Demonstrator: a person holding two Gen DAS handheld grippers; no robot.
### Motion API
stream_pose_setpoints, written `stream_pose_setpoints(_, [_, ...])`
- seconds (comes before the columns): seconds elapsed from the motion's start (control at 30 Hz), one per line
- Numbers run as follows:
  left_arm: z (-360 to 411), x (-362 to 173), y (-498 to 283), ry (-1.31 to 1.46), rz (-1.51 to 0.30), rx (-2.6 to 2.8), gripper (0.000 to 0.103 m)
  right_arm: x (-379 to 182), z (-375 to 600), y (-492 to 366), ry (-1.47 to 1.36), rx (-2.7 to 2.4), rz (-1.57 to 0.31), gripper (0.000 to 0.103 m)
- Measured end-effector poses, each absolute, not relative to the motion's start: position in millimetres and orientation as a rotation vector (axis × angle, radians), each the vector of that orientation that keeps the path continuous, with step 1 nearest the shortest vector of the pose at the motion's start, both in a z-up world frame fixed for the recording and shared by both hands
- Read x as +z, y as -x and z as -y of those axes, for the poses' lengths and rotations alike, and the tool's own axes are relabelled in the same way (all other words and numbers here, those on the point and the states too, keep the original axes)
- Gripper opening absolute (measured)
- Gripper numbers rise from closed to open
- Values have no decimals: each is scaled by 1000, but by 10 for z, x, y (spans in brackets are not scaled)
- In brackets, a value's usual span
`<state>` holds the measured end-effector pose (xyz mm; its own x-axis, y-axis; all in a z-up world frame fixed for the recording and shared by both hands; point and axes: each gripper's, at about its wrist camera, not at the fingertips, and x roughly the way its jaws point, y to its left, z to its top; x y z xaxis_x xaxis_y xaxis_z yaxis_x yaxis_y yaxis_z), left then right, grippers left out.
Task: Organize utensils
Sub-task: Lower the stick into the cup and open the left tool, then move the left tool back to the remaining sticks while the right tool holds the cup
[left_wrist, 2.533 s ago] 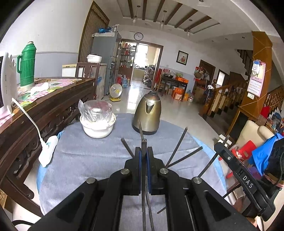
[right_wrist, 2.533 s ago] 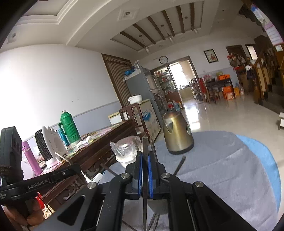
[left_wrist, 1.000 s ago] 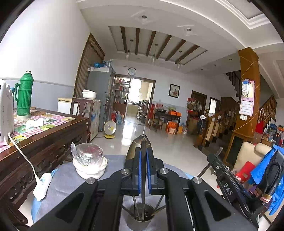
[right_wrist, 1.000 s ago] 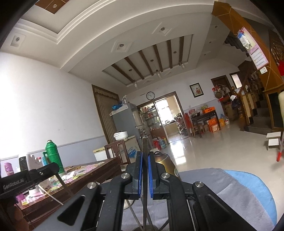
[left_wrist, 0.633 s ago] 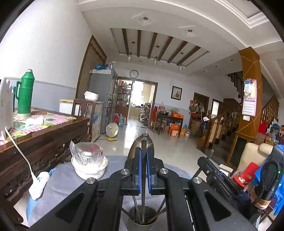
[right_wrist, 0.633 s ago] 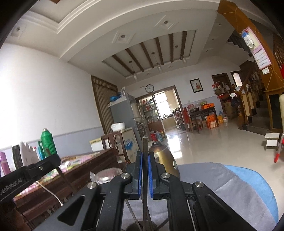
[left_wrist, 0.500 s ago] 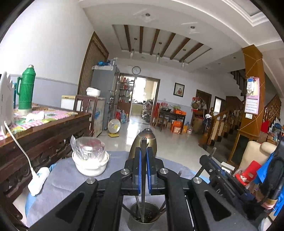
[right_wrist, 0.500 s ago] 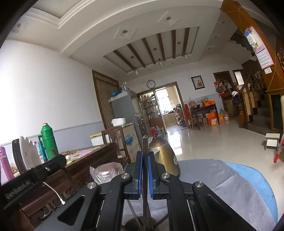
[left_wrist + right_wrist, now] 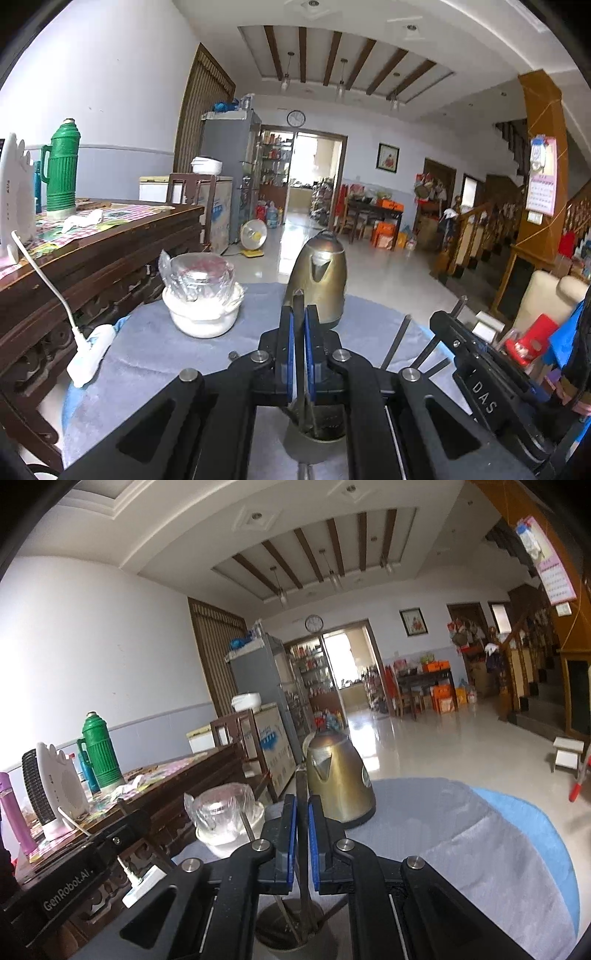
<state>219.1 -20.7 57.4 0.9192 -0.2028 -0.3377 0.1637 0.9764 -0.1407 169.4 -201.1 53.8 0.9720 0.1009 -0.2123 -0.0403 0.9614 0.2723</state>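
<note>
In the left wrist view my left gripper point(image 9: 298, 321) is shut on a dark chopstick point(image 9: 297, 300) that stands upright, its lower end down inside a metal cup point(image 9: 325, 441) among other sticks. My right gripper point(image 9: 302, 808) is likewise shut on a dark chopstick point(image 9: 301, 782), which reaches into the same cup point(image 9: 269, 923). Each gripper shows in the other's view: the right one point(image 9: 480, 387) close on the right, the left one point(image 9: 81, 871) on the left. More chopsticks point(image 9: 397, 341) lie on the grey cloth point(image 9: 155, 354) to the right.
A brass kettle point(image 9: 321, 280) stands just behind the cup. A white bowl under plastic wrap point(image 9: 203, 299) sits to its left. A white power strip point(image 9: 88, 354) rests at the cloth's left edge, beside a dark wooden sideboard point(image 9: 92, 251) with a green thermos point(image 9: 61, 170).
Both grippers have sunk and tipped downward over the cup, so each chopstick reaches deeper into it. More of the table now shows in both views.
</note>
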Motion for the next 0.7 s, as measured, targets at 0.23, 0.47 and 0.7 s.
stream_pose_setpoints(0.23, [218, 505, -2175, 59, -405, -137, 7, 479, 2050, -1676, -286, 73, -250, 8])
stream_pose_setpoints(0.47, [203, 478, -2159, 39, -430, -99, 28, 479, 2059, -1660, -324, 77, -274, 8])
stream_pose_setpoints(0.7, [199, 471, -2141, 34, -437, -93, 36, 461, 2077, -1629, -335, 74, -276, 8])
